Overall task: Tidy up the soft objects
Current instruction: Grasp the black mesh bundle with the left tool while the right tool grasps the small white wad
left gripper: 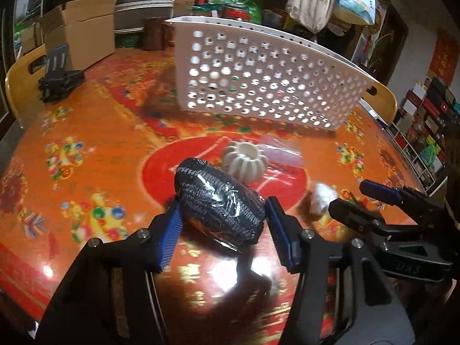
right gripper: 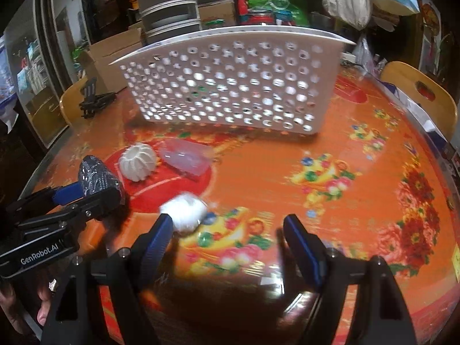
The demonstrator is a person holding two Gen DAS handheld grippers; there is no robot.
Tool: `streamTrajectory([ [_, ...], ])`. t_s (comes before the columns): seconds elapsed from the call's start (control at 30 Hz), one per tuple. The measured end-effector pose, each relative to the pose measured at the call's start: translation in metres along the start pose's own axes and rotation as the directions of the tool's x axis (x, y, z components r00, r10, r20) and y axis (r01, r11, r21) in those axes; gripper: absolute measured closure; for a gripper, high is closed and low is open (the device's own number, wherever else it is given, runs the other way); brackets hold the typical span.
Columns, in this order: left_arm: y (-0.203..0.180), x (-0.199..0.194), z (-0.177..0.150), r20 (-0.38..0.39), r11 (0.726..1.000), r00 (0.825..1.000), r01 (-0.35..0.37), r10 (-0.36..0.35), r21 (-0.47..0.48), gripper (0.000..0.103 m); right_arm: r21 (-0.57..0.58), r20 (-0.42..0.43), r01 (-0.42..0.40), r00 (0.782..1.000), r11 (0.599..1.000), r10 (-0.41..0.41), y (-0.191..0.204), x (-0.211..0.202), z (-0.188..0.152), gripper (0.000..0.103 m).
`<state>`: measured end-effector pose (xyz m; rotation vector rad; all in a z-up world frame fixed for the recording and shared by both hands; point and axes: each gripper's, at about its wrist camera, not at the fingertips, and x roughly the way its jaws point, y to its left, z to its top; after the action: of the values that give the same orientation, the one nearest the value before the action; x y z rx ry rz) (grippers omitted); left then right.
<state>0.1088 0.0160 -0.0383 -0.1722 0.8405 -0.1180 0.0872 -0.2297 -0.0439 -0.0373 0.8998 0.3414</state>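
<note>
Black knit bundle (left gripper: 220, 201) pinched by left gripper (left gripper: 222, 221); right gripper (right gripper: 227, 238) spread, empty.

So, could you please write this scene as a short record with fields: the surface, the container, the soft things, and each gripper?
surface: round table with orange floral cover
container: white perforated basket, standing at the back
soft things: dark knitted bundle; white ribbed piece; white fluffy ball
left gripper: jaws around the dark knitted bundle
right gripper: open, nothing between the jaws, white fluffy ball beside one finger
</note>
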Motion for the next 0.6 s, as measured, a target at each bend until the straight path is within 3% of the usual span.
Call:
streamTrajectory([
  [0.1,0.011,-0.001,-0.001,-0.001,1.0,1.0,-0.006,0.006,-0.018,0.049,-0.02,-0.006,-0.016,1.0,1.0,0.016,0.012,0.005,0.003,0.029],
  [0.23,0.02,-0.002,-0.003,0.0,0.999,1.0,-0.005,0.005,-0.036,0.049,-0.041,-0.028,-0.03,0.999,0.999,0.029,0.023,0.015,0.006,0.052],
  [0.37,0.02,-0.003,-0.003,0.001,0.999,1.0,-0.005,0.005,-0.032,0.049,-0.059,-0.027,-0.035,0.999,0.998,0.034,0.03,0.017,0.006,0.064],
  [0.6,0.011,-0.006,-0.003,0.019,1.0,1.0,-0.006,0.006,-0.006,0.049,-0.075,-0.009,-0.041,0.999,0.996,0.041,0.03,0.014,0.003,0.067],
])
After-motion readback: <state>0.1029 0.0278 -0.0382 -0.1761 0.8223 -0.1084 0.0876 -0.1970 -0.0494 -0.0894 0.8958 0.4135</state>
